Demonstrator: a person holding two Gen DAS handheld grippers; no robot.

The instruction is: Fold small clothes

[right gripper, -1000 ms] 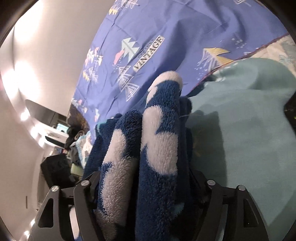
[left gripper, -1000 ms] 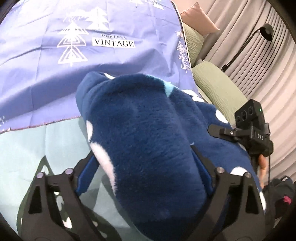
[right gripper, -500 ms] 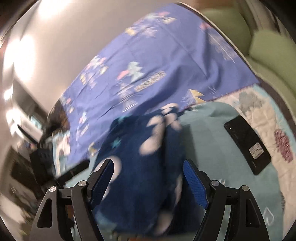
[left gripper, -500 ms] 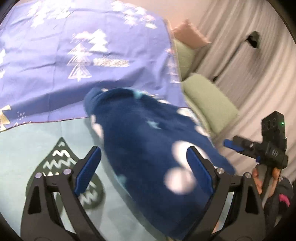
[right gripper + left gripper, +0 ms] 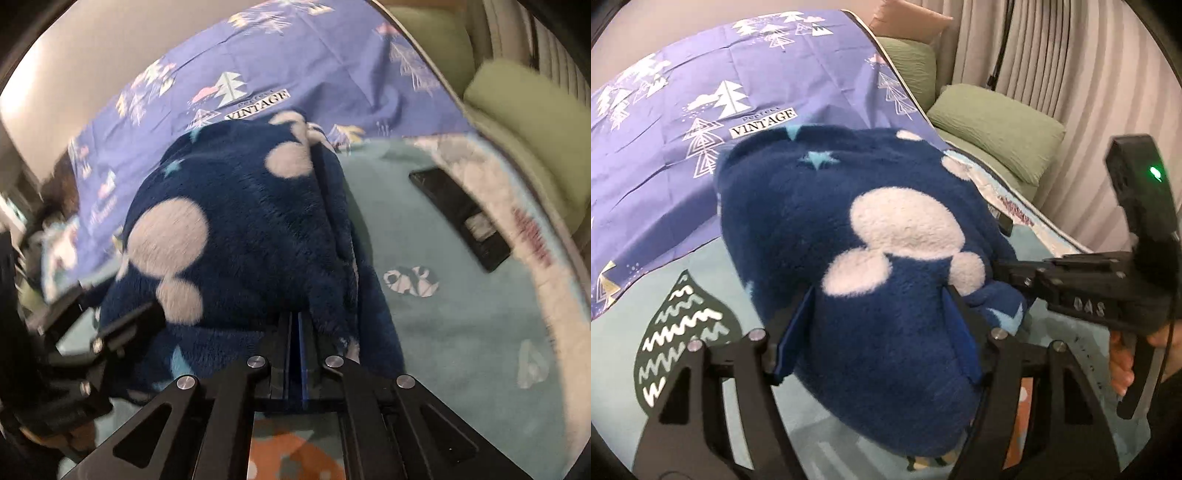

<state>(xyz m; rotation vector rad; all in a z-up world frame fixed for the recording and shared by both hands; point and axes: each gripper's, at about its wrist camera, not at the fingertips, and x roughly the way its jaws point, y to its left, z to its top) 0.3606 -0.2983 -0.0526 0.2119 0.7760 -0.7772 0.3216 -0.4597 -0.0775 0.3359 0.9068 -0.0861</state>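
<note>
- Left tongs (image 5: 877, 332) have just been closing and now pinch the blue fleece garment (image 5: 886, 229).
- Right tongs (image 5: 293, 328), pressed together, sit against its edge.

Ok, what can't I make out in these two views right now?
1. Right gripper: right wrist view, fingers shut, tips under the fleece; whether cloth is pinched is hidden.
2. Fleece's near edge: left wrist view, behind the left gripper, whose fingers have just been closing with fleece between them.
3. Black flat thing: right wrist view, blurred; label unreadable.
</note>
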